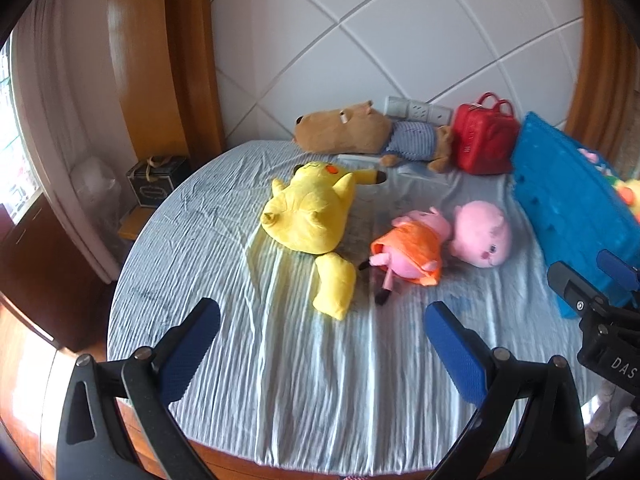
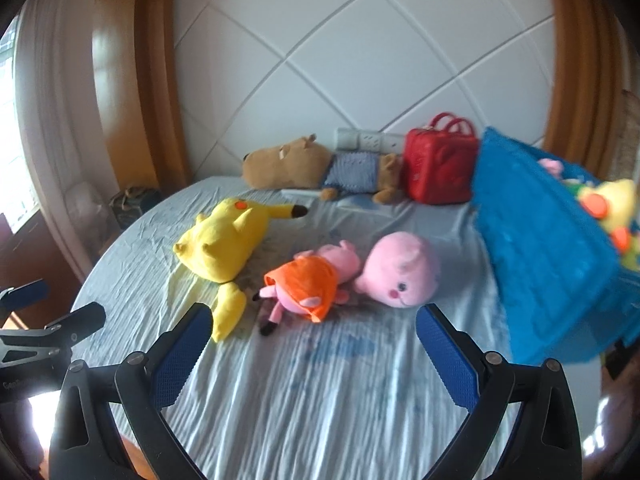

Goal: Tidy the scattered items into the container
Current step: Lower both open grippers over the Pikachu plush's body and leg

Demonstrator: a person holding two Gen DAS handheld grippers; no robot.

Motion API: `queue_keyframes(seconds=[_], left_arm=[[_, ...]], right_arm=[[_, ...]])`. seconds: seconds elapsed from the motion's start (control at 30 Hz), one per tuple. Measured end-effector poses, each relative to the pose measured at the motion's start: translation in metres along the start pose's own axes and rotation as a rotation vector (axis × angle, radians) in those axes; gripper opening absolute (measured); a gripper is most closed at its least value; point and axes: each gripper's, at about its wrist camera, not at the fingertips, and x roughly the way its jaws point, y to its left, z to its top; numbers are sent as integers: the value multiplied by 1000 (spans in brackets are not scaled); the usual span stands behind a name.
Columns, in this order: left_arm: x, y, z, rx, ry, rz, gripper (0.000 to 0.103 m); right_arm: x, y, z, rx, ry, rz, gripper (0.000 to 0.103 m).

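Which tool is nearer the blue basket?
Right. The right tool is beside the blue basket, at its near corner; the left tool is further left, facing the yellow plush.

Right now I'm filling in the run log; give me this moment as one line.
left gripper: open, empty | right gripper: open, empty | yellow plush, pink pig plush: on bed | blue bin: right, partly filled

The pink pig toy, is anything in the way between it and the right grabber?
No, nothing visible. Only bare wrinkled sheet lies between the open right gripper and the pink pig toy. The yellow plush lies off to the left, the blue basket to the right.
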Motion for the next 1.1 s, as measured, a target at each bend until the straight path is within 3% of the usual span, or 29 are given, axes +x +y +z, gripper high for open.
queue_keyframes(seconds=[0.23, 0.37, 0.43, 0.67, 0.83, 0.97, 1.1], left_arm=[[69, 3, 27, -46, 71, 32, 100], [109, 4, 43, -73, 112, 51, 89], [128, 5, 50, -85, 132, 60, 89], [202, 12, 73, -63, 190, 15, 88], [257, 13, 84, -54, 243, -23, 79], [279, 17, 85, -31, 260, 3, 58], [301, 22, 86, -9, 277, 29, 58]], right_arm=[[88, -2, 34, -37, 93, 83, 103], [129, 9, 47, -65, 143, 128, 103], [148, 17, 52, -78, 158, 144, 103], [208, 42, 69, -81, 210, 142, 101], [259, 55, 82, -78, 248, 131, 99], [296, 59, 92, -102, 274, 142, 99], [328, 65, 102, -127, 297, 181, 99]])
